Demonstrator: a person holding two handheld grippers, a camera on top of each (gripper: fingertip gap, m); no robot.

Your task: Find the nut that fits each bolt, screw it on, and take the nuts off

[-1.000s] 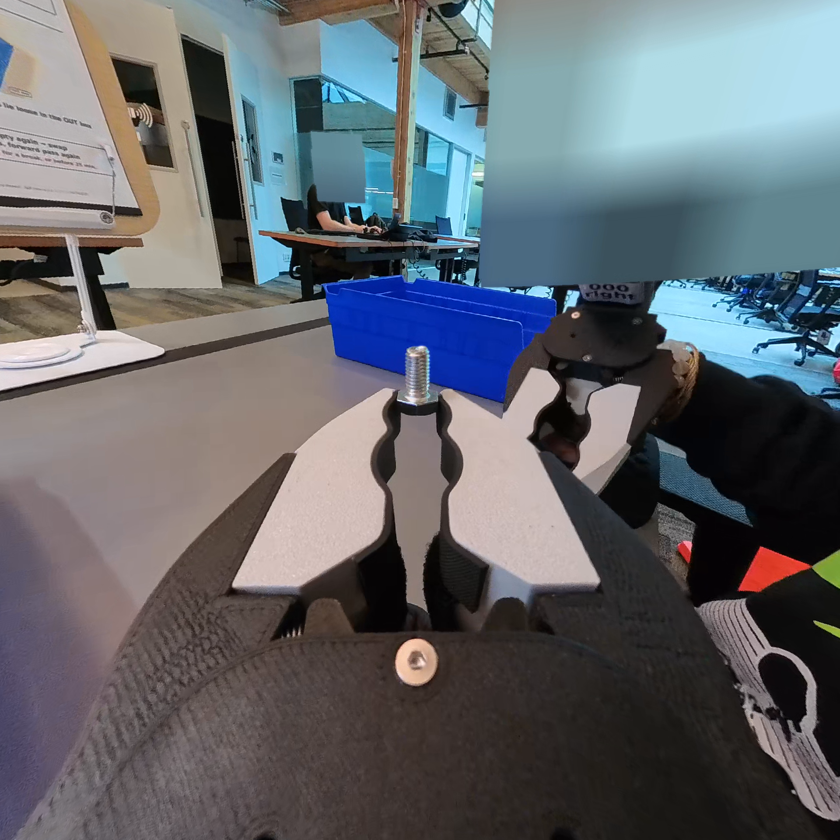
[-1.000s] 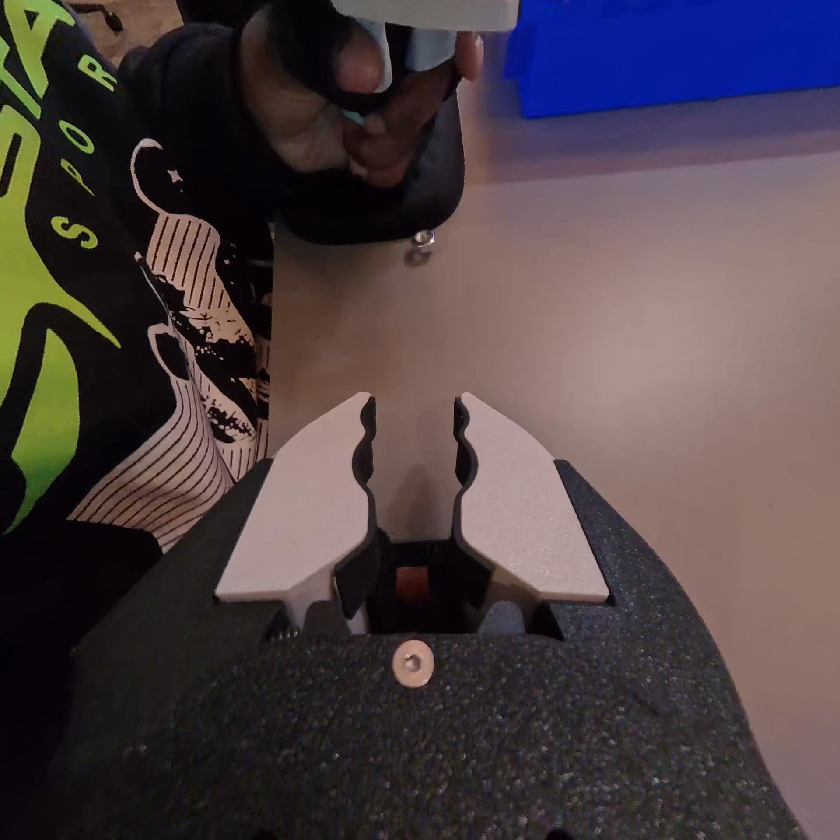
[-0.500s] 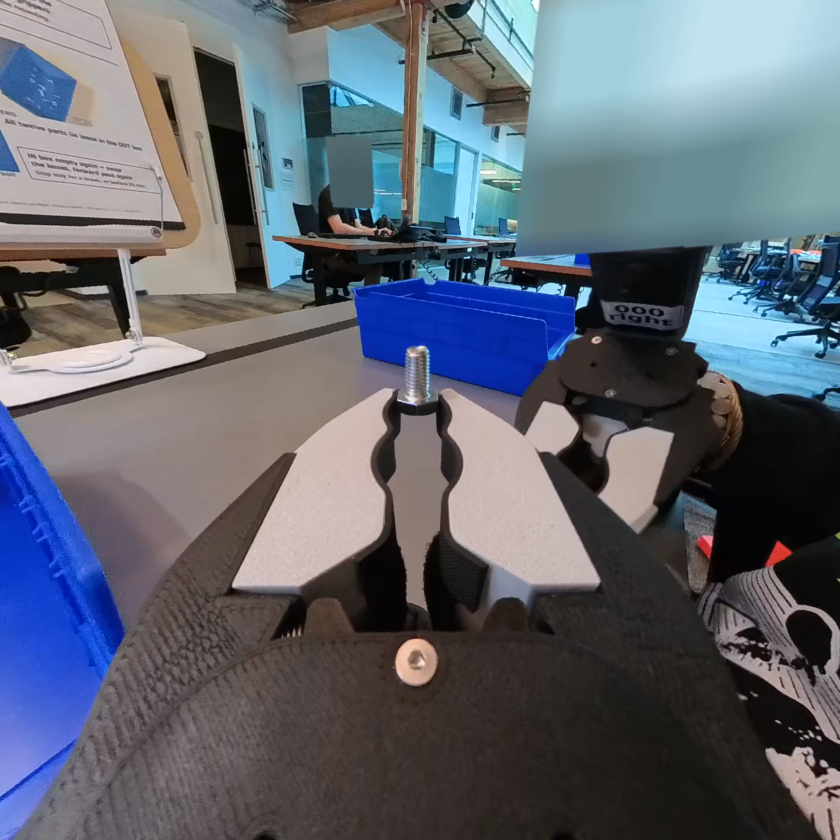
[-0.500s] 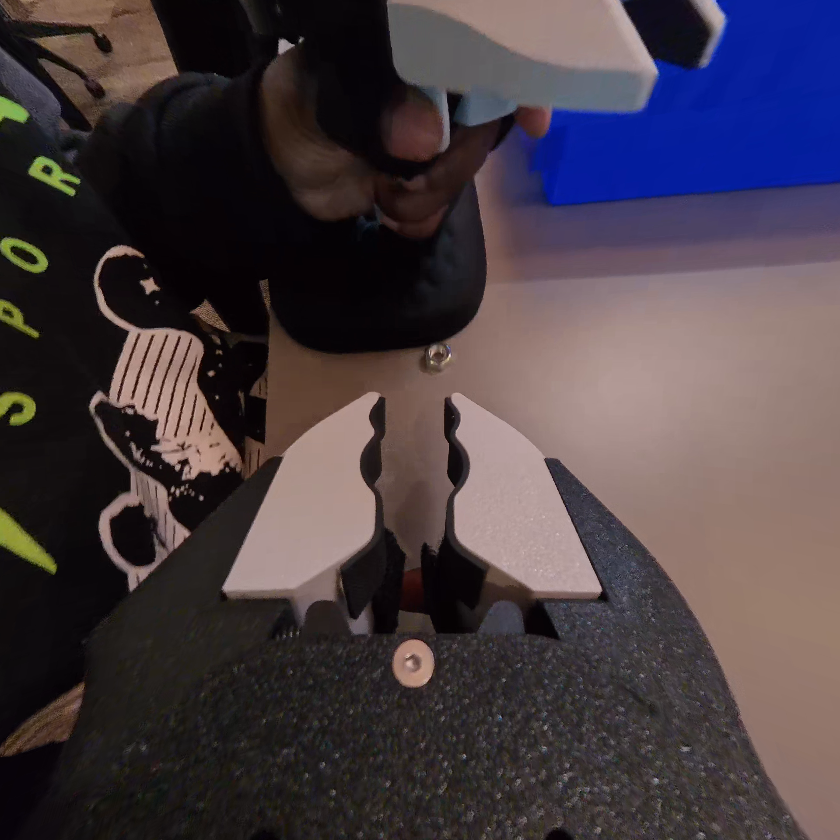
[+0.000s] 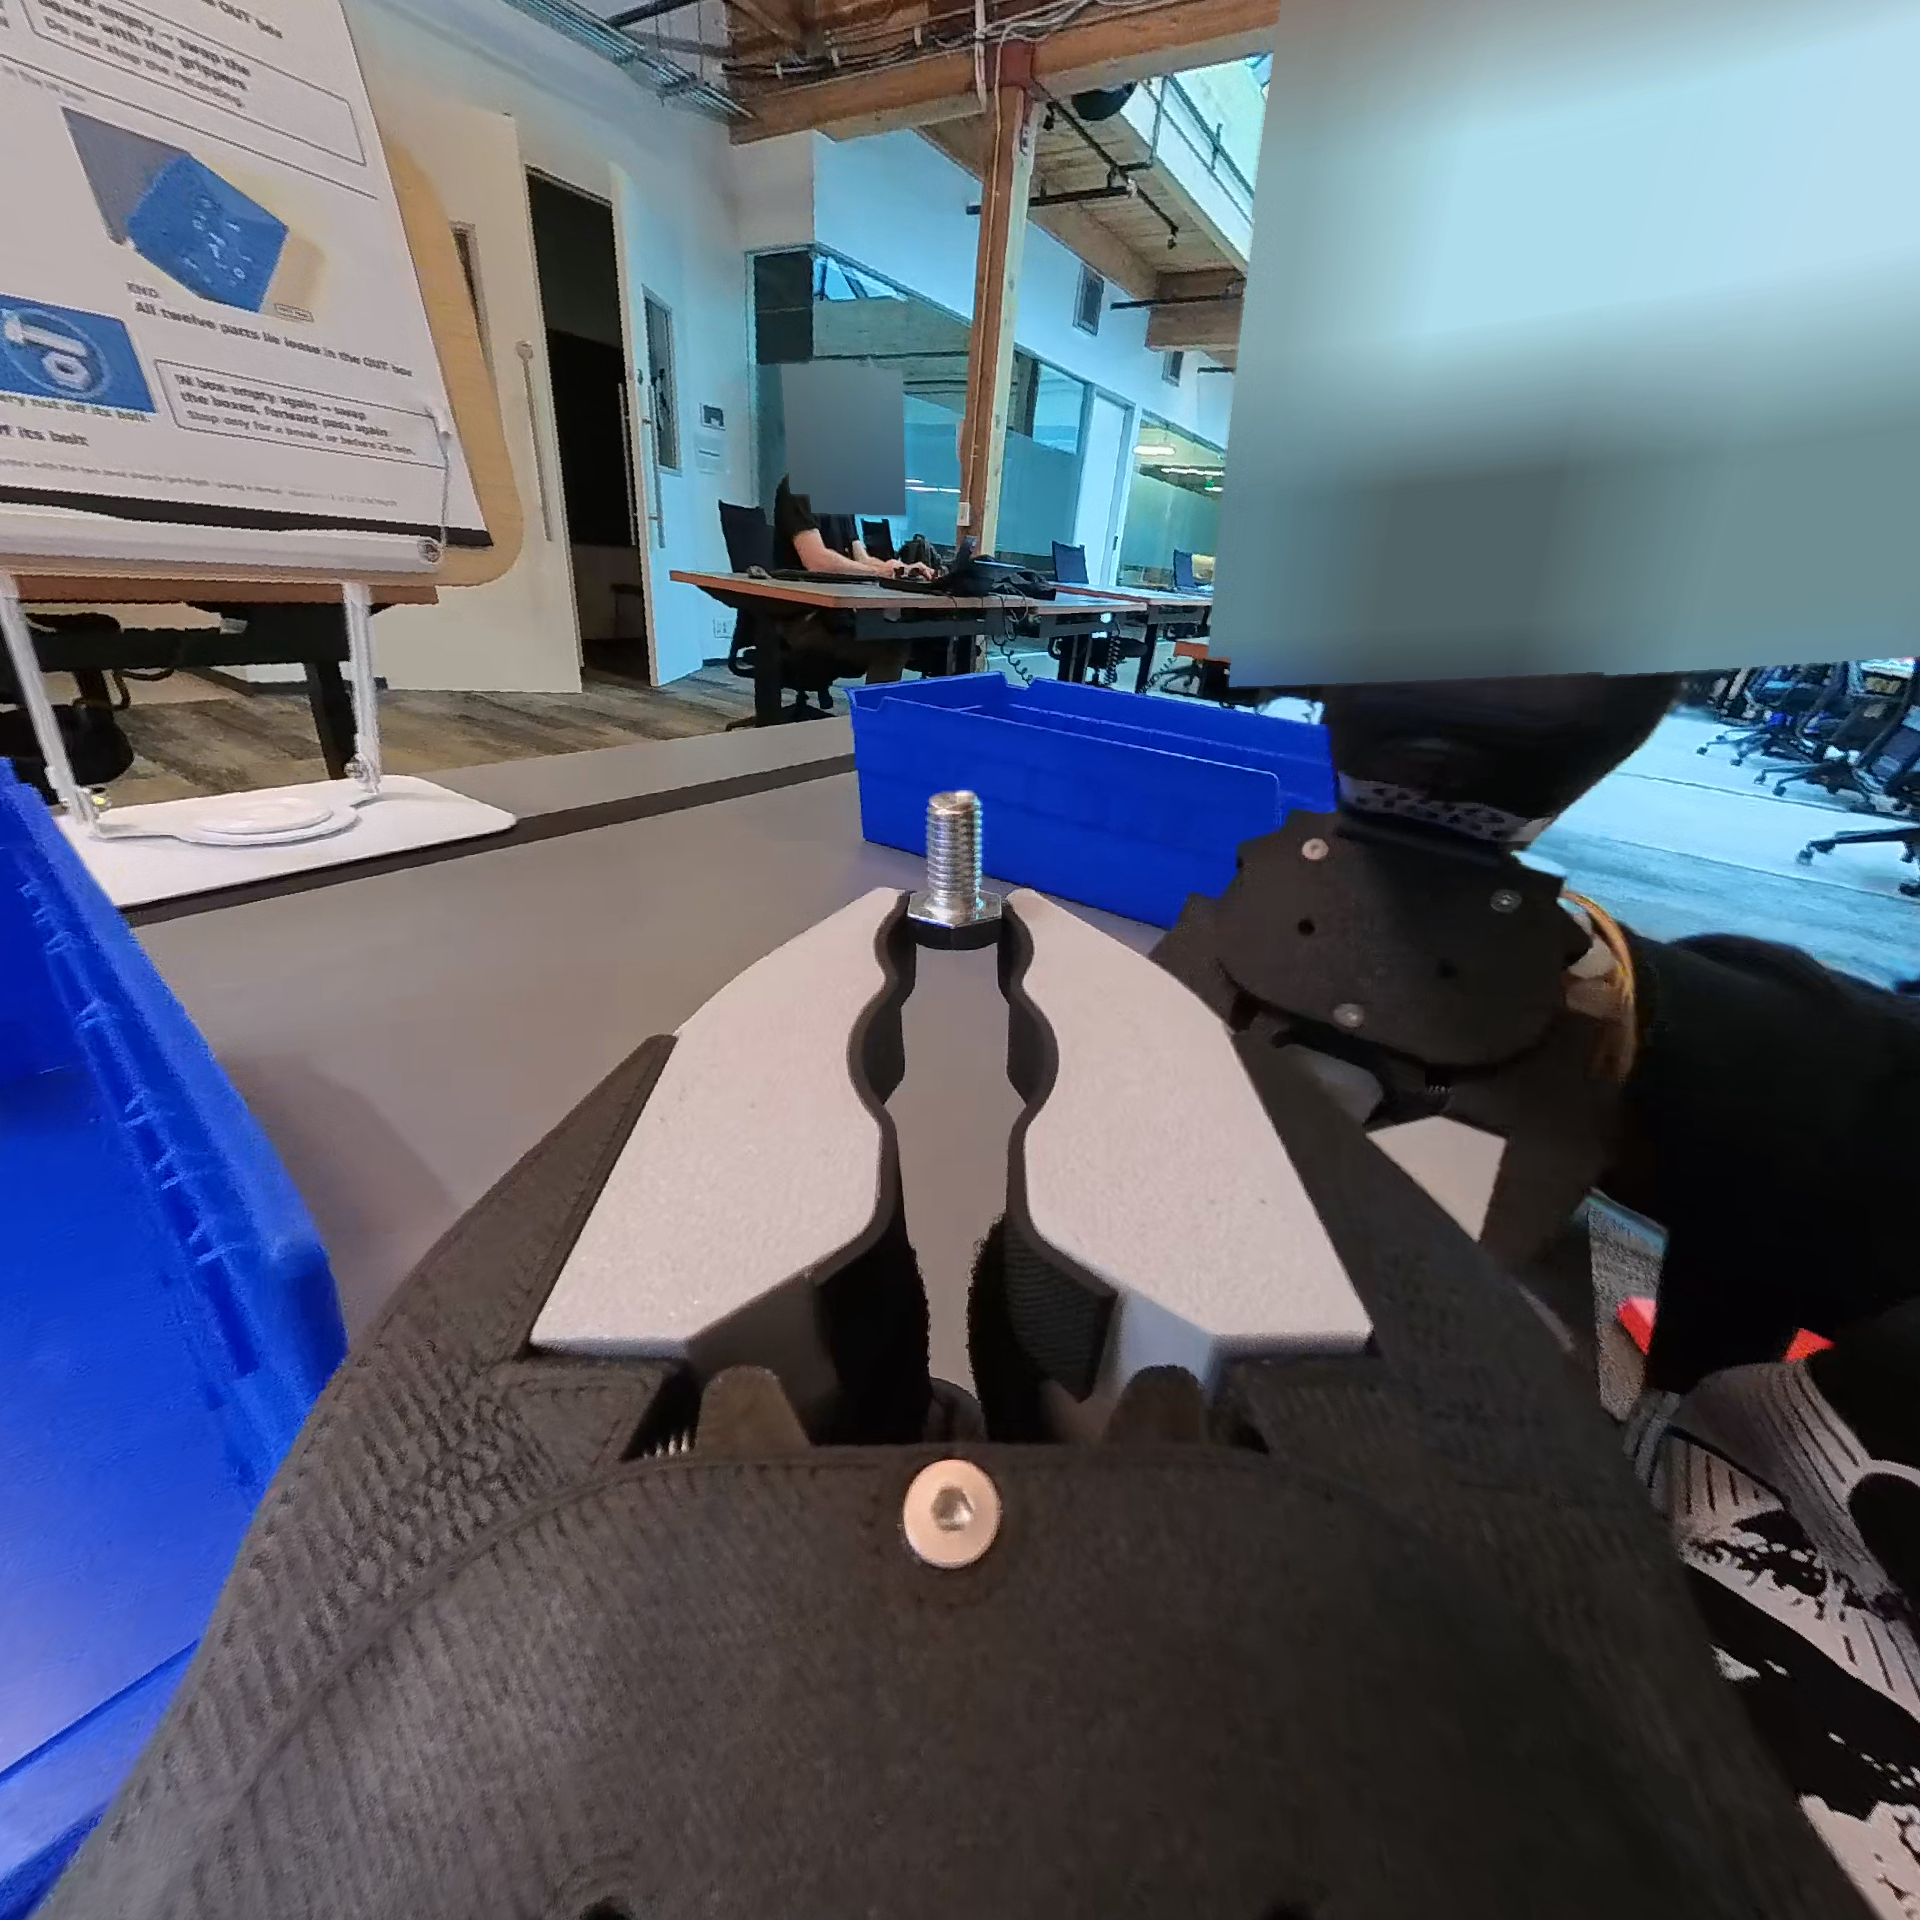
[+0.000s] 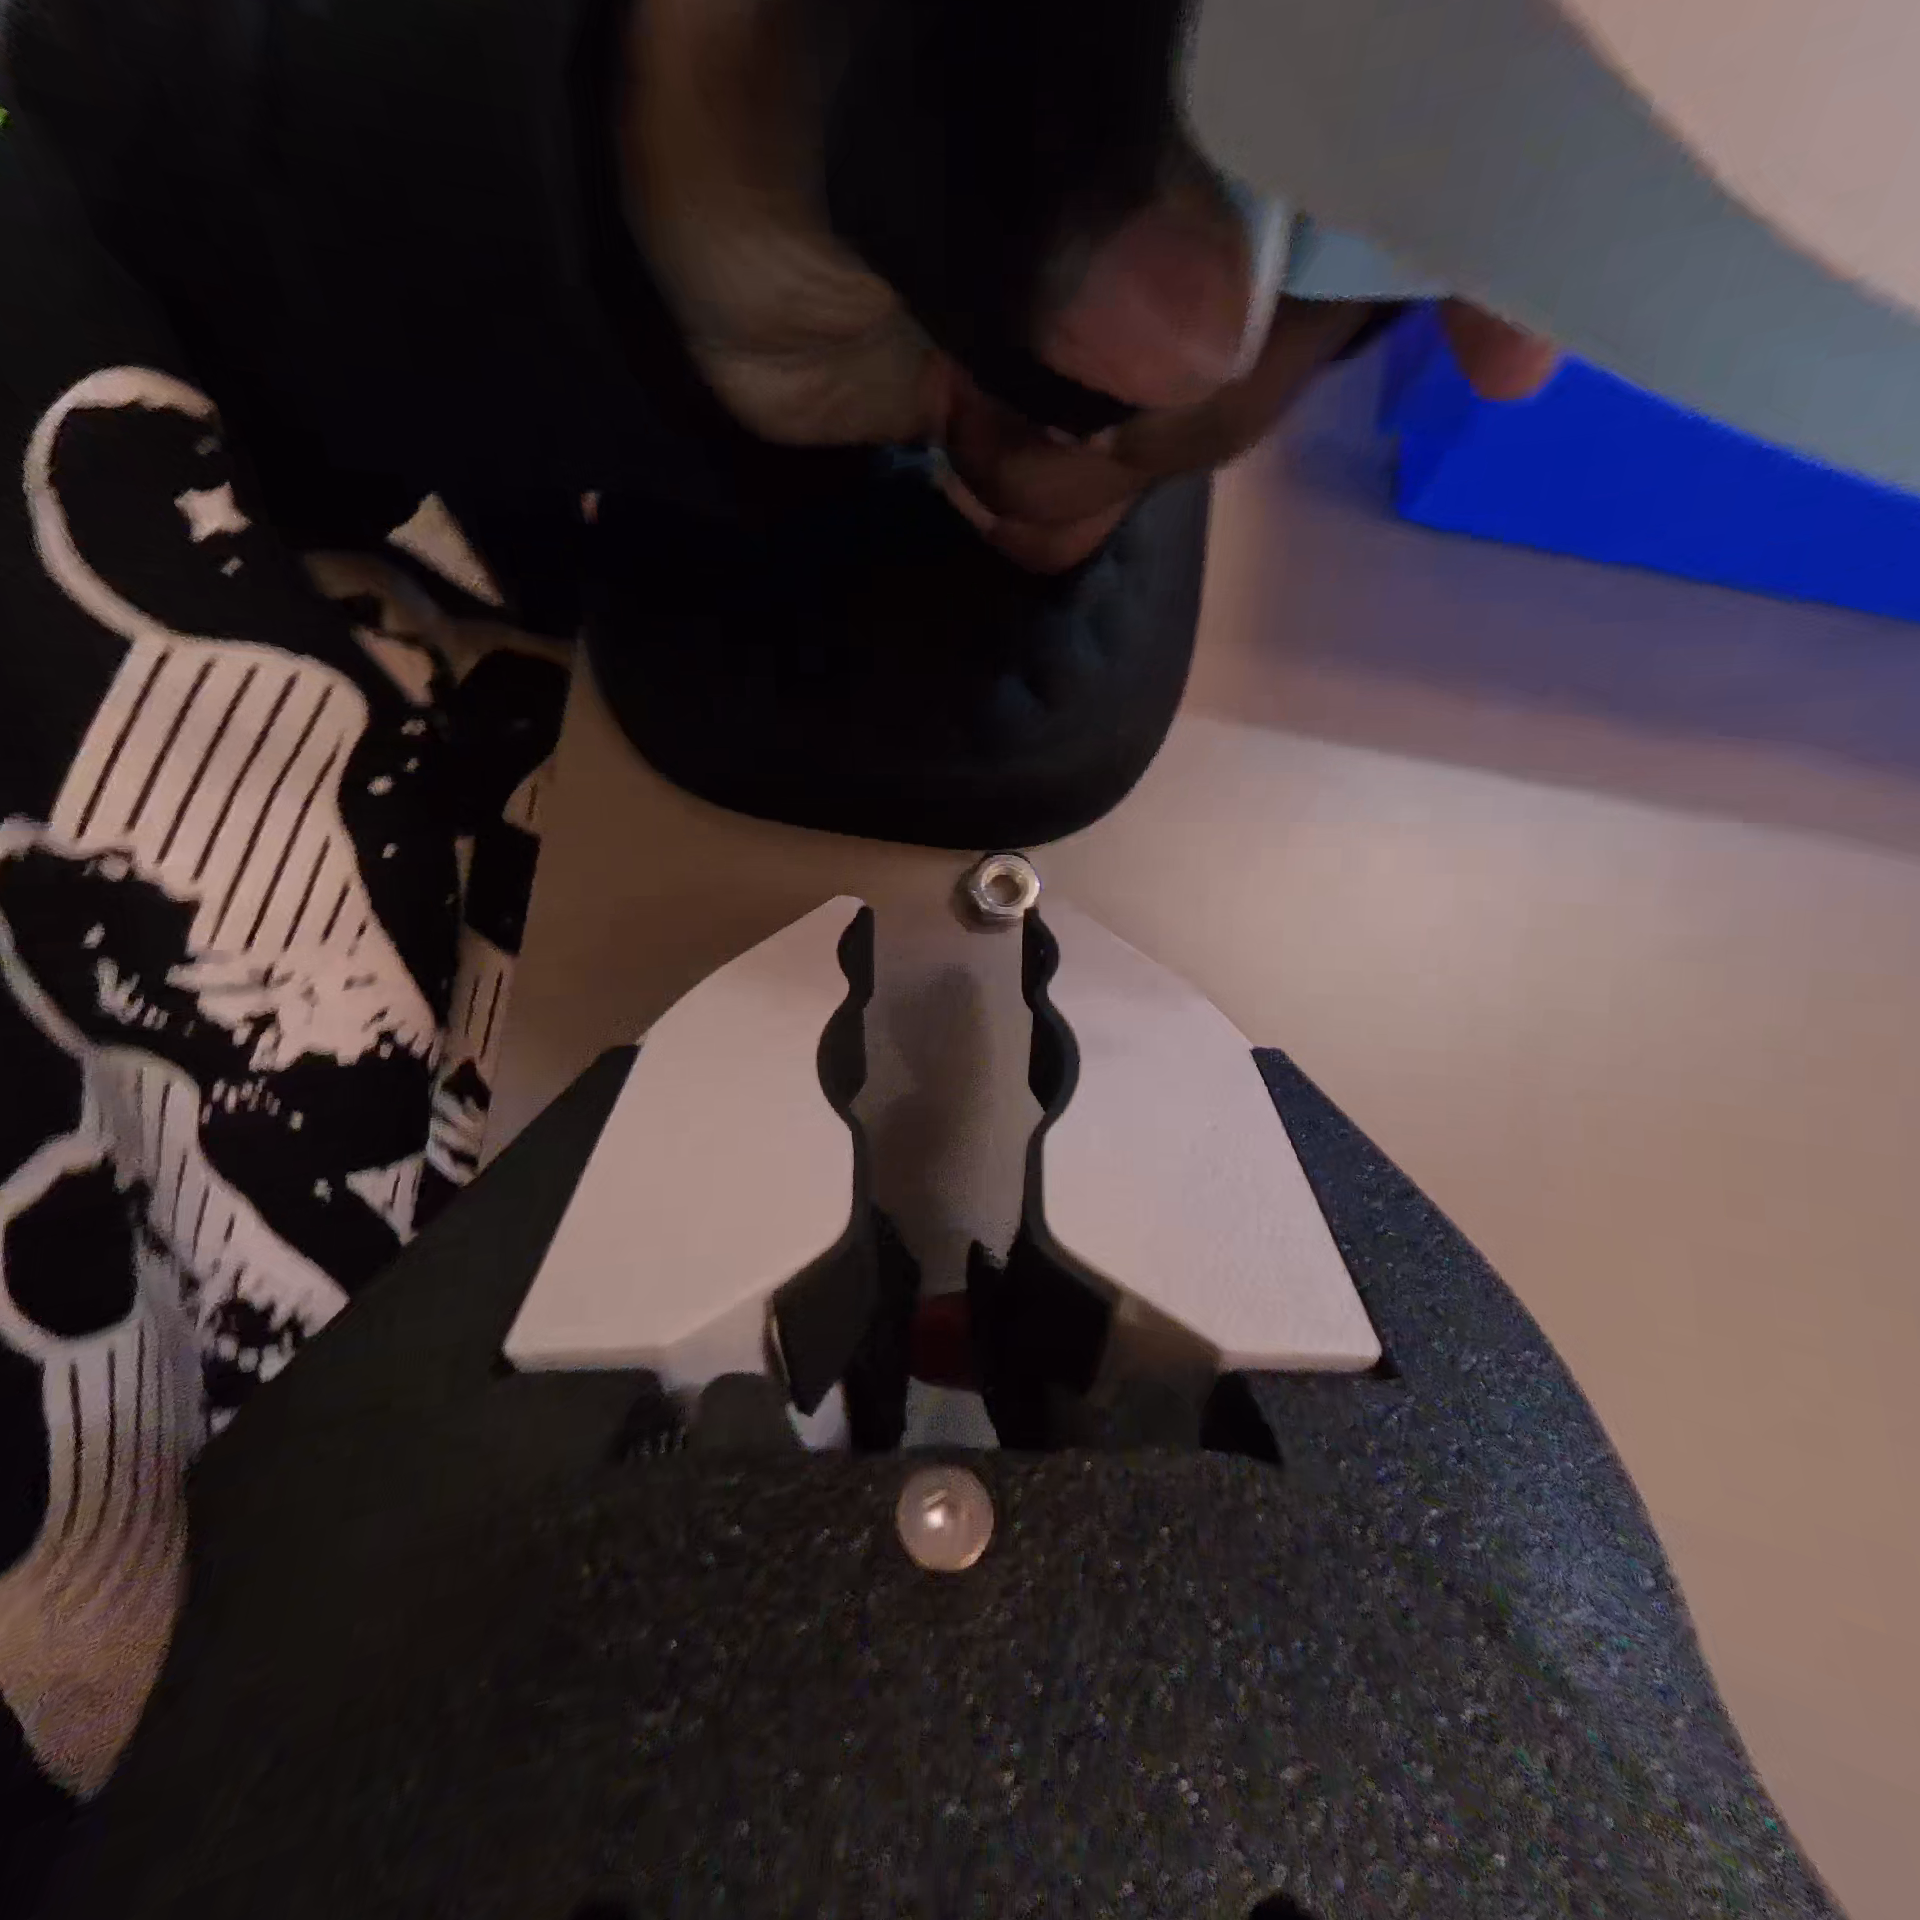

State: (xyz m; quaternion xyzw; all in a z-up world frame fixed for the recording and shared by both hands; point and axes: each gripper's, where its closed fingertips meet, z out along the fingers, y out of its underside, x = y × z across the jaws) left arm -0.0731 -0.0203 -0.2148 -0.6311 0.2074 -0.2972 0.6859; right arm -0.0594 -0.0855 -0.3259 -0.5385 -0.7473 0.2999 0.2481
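Left gripper point(image 5: 954, 925): fingers clamping the hexagonal head of a silver threaded steel bolt point(image 5: 954, 854), shank standing upright above the grey tabletop point(image 5: 468, 977). Right gripper point(image 6: 948, 925): fingers sitting parted, gripping nothing. Small silver hex nut point(image 6: 995, 891): lying flat on the tabletop just beyond the right fingertip. Blue plastic bin point(image 5: 1070, 795): standing behind the bolt

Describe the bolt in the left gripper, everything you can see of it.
The bolt is bright silvery metal, short, with a coarse threaded shank and a hex head. It stands upright, thread end up and bare, with no nut on it. The left gripper pinches its hex head between the dark tips of the fingers, above the grey table. Whether the head's underside touches the table is hidden.
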